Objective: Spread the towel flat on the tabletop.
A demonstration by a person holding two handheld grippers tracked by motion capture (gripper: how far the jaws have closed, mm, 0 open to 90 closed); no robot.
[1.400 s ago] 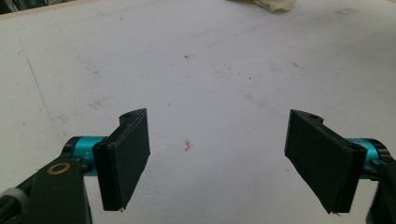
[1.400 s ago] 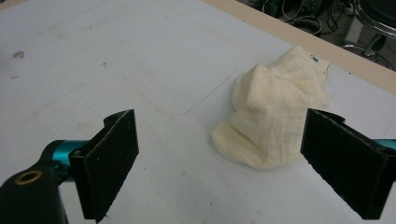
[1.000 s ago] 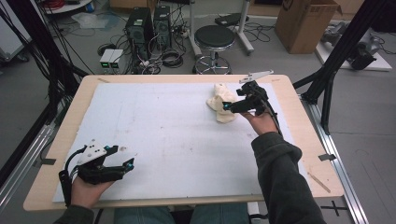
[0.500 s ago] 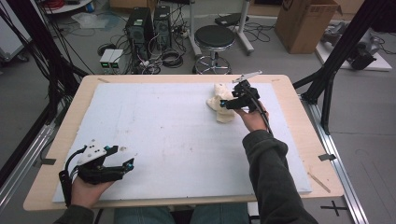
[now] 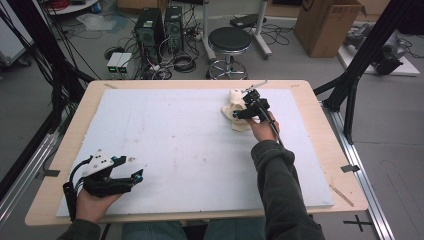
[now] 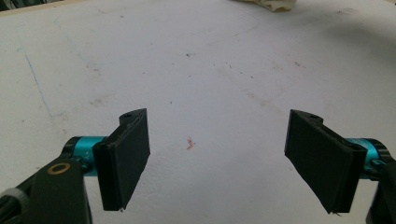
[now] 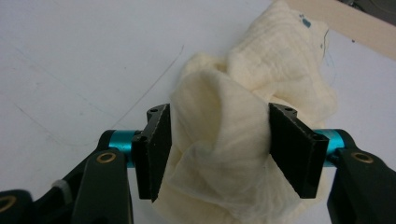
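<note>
I am taking hold of the crumpled cream cloth (image 5: 235, 111), which lies bunched on the white foam board (image 5: 190, 145) at the far right of the table, close to the board's far edge. To do this well, I think I should squeeze through the thick raised fold at the middle of the heap, not a loose edge, and close until the fabric is firmly pinched before lifting. A slow, straight lift should let the trailing folds fall free without dragging across the board.

My right gripper (image 7: 219, 154) sits low over the cloth with a hump of it (image 7: 219, 126) standing between the jaws. They have just been closing and are now about half open. Both pads seem to meet the sides of the fold, though I judge the pinch to be light, not yet a firm hold.

My left gripper (image 6: 217, 158) rests at the near left of the board, well apart from the cloth. Its jaws stand wide with nothing between them, only bare, lightly scuffed foam beneath. A strip of the cloth (image 6: 271, 3) shows far off in the left gripper view.
</note>
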